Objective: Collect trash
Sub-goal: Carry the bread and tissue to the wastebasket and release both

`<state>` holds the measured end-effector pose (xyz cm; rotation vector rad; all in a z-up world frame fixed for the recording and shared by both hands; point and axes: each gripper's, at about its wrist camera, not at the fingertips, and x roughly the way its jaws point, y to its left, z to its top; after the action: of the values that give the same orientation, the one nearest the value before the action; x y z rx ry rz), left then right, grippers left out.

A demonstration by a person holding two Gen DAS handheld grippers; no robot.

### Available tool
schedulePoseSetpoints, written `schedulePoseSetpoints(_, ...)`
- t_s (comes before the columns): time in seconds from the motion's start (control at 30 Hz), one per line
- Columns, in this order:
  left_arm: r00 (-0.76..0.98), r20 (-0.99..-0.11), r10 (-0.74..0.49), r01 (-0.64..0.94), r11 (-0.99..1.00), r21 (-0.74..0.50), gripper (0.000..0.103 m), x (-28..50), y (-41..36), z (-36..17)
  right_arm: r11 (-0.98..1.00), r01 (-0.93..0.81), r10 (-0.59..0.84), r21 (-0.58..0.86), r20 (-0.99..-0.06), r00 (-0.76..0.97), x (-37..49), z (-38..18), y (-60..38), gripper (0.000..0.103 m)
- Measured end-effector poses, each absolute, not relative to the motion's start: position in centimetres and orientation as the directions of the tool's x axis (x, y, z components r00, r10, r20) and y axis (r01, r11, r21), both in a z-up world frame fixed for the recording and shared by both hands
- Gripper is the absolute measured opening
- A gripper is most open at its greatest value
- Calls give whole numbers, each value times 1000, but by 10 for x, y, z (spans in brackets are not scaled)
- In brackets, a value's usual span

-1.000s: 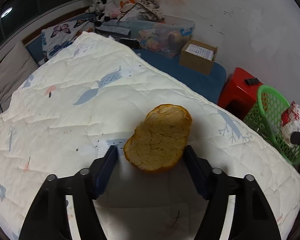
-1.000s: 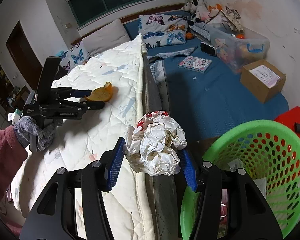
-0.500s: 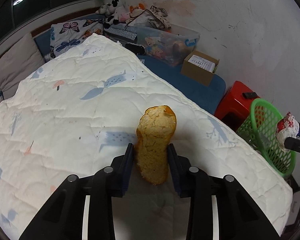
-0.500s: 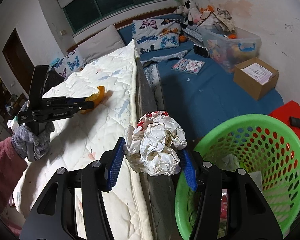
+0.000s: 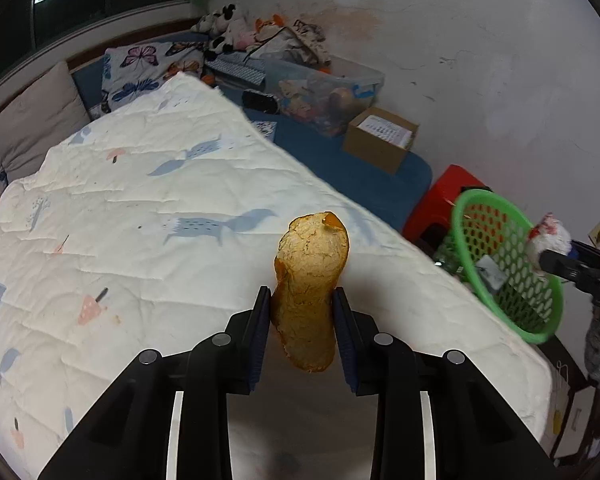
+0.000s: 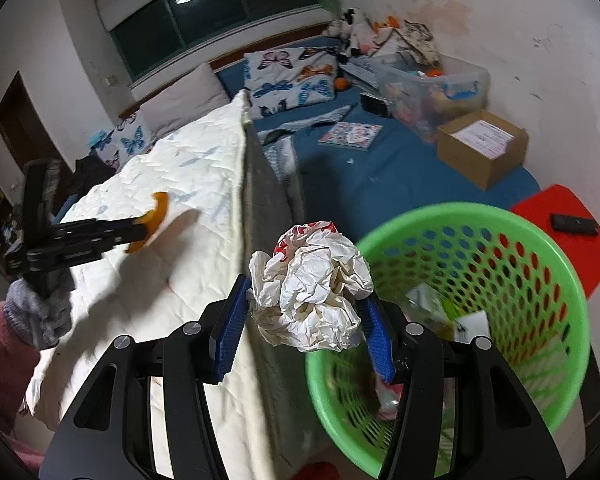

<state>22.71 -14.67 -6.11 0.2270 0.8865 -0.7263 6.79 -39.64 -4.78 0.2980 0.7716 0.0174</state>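
My left gripper (image 5: 302, 300) is shut on an orange peel (image 5: 310, 280) and holds it above the white quilt (image 5: 140, 220). It also shows in the right wrist view (image 6: 140, 232), with the peel (image 6: 156, 216) at its tip. My right gripper (image 6: 304, 304) is shut on a crumpled white and red paper ball (image 6: 312, 300), just left of the rim of the green basket (image 6: 540, 264). The basket (image 5: 508, 280) holds some trash. In the left wrist view the paper ball (image 5: 548, 236) sits over the basket's far rim.
A red stool (image 6: 568, 232) with a black remote (image 6: 574, 224) stands behind the basket. A cardboard box (image 6: 484, 148), a clear storage bin (image 6: 432, 84) and a booklet (image 6: 350, 134) lie on the blue mat. Pillows (image 6: 288, 76) are at the bed's head.
My left gripper closed on the orange peel and lifted it off the quilt. My right gripper moved the paper ball closer to the green basket.
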Motion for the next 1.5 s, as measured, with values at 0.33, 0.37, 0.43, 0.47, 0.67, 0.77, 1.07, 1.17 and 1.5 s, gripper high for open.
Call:
schedulePoseSetpoints(0.33, 389, -740, -549, 709, 691, -141, 30, 186, -177, -37, 956, 189, 20, 224, -694, 720, 33, -50, -431, 57)
schedulePoseSetpoints(0.37, 384, -737, -556, 715, 684, -144, 30, 182, -181, -35, 955, 201, 8, 219, -695, 719, 29, -51, -434, 57)
schedulePoseSetpoints(0.43, 376, -733, -567, 729, 669, -143, 30, 174, -191, -32, 953, 218, -8, 212, -698, 716, 25, -51, -441, 57)
schedulePoseSetpoints(0.47, 373, -731, -572, 734, 663, -144, 30, 171, -195, -31, 951, 230, -19, 208, -701, 713, 22, -53, -445, 57)
schedulePoseSetpoints(0.67, 344, -724, -597, 763, 627, -155, 30, 157, -223, -27, 941, 271, -47, 204, -713, 700, 12, -61, -462, 60)
schedulePoseSetpoints(0.77, 329, -724, -606, 776, 610, -159, 30, 153, -237, -25, 934, 289, -57, 208, -714, 698, 7, -63, -469, 66)
schedulePoseSetpoints(1.07, 280, -727, -627, 818, 553, -162, 30, 140, -283, -22, 918, 324, -70, 230, -709, 702, -6, -66, -488, 73)
schedulePoseSetpoints(1.17, 259, -733, -629, 829, 535, -166, 30, 136, -300, -24, 914, 330, -73, 237, -703, 708, -12, -65, -492, 73)
schedulePoseSetpoints(1.5, 180, -773, -608, 843, 501, -198, 32, 127, -360, -45, 895, 358, -79, 266, -696, 714, -35, -67, -507, 73)
